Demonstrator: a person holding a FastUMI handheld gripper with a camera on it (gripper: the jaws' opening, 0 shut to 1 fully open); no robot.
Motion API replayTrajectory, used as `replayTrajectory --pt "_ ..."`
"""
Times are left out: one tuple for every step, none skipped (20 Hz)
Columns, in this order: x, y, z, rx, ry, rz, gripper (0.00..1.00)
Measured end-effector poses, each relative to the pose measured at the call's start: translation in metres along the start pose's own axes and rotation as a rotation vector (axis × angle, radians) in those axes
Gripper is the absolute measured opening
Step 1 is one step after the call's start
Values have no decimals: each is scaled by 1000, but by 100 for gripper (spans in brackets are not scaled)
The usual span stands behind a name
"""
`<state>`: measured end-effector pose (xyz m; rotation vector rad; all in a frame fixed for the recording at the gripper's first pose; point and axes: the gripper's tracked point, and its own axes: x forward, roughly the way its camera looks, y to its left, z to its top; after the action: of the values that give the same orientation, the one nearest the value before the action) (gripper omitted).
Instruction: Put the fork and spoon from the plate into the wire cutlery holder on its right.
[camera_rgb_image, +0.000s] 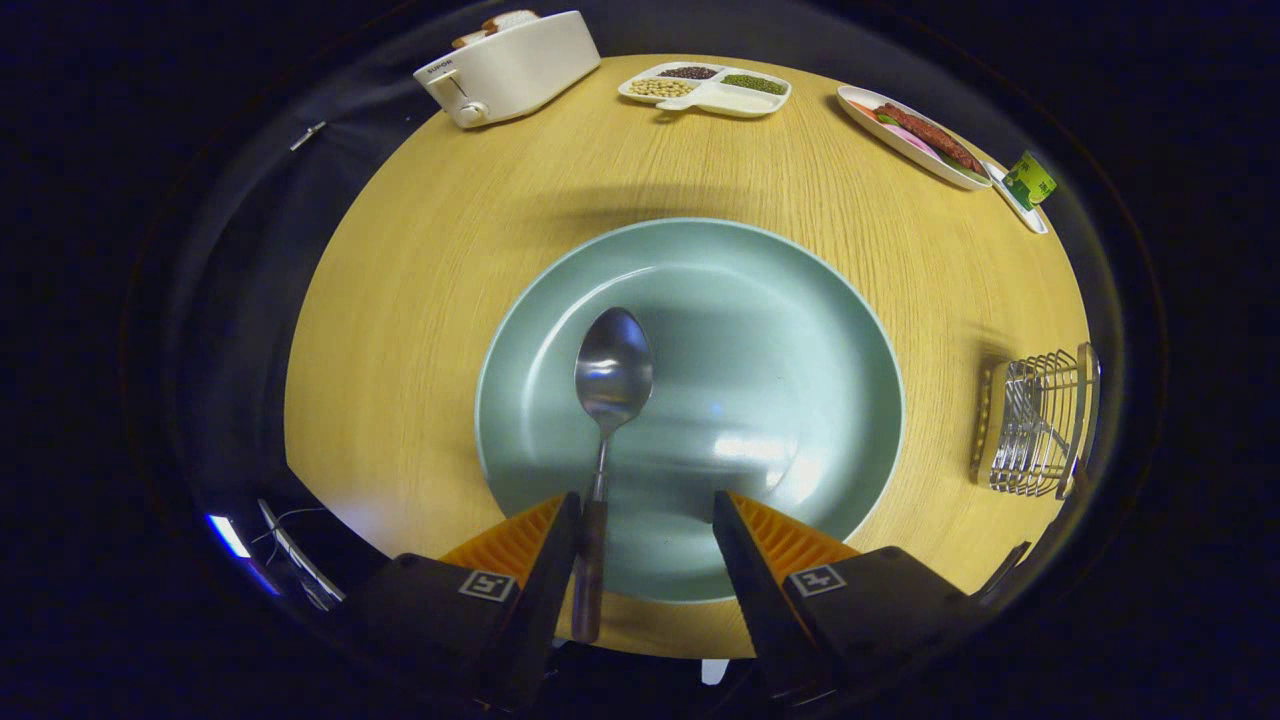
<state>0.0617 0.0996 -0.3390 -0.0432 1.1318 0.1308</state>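
Observation:
A metal spoon (611, 375) with a dark handle lies on the pale green plate (800, 330), bowl pointing away from me. Its handle runs back between my fingers and rests close against the left finger (548, 570). My gripper (645, 515) hovers over the plate's near rim with the fingers wide apart, open; the right finger is well clear of the handle. The wire cutlery holder (1040, 422) stands on the wooden table to the right of the plate, with metal cutlery inside it that looks like the fork.
At the table's far side stand a white toaster (510, 65) with bread, a divided tray of beans (705, 88), and an oblong dish with sausage (915, 135). A small green packet (1030, 180) sits by that dish. The round wooden table (420, 300) ends just behind my fingers.

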Motion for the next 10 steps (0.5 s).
replayTrajectory --pt "2 -1 -2 -4 9 -3 79" --pt "1 -2 0 -9 13 -16 73" --pt "5 0 1 -10 6 -1 67" --pt "6 2 -2 -10 24 8 57" --pt "5 4 -2 -17 26 14 46" --pt "6 3 -3 -32 33 18 36" --pt "5 2 -3 -42 23 19 27" --pt "6 3 -3 -64 20 31 18" --pt "6 4 -3 -83 16 46 15" --pt "6 7 -4 -94 17 73 13"
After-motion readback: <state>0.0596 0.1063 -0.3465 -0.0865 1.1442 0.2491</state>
